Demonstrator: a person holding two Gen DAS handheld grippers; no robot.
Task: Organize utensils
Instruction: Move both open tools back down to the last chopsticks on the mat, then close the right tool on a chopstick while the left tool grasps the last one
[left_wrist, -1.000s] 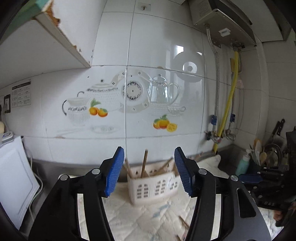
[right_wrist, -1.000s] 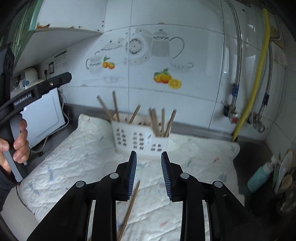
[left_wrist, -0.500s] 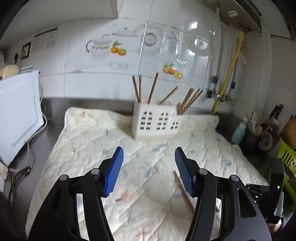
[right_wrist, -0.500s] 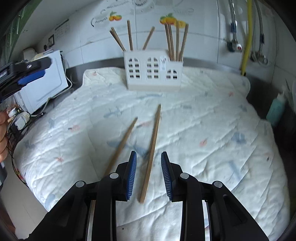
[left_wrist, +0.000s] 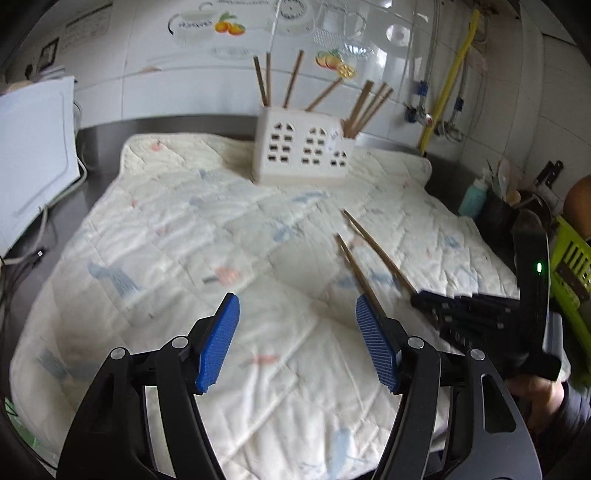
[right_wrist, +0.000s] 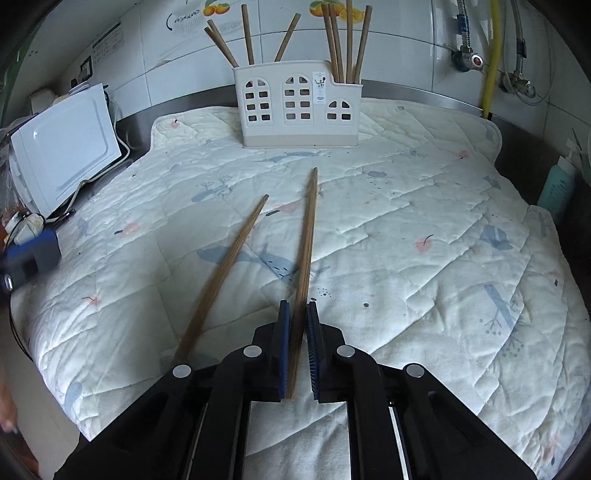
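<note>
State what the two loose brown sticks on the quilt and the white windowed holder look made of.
Two brown chopsticks: likely bamboo or wood, matte, with a fine lengthwise grain. White windowed holder: moulded plastic by its look, smooth with a slight sheen and cut-out arched openings.

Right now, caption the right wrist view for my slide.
Right gripper closing around one chopstick on the quilt.

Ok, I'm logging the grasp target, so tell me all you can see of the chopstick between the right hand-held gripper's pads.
The chopstick is a long, thin, straight brown stick that looks wooden or bamboo. It lies flat on the quilted mat, its far end toward the white utensil holder. Its near end sits between the pads of the right hand-held gripper, which are nearly closed around it. A second chopstick lies apart, left.
</note>
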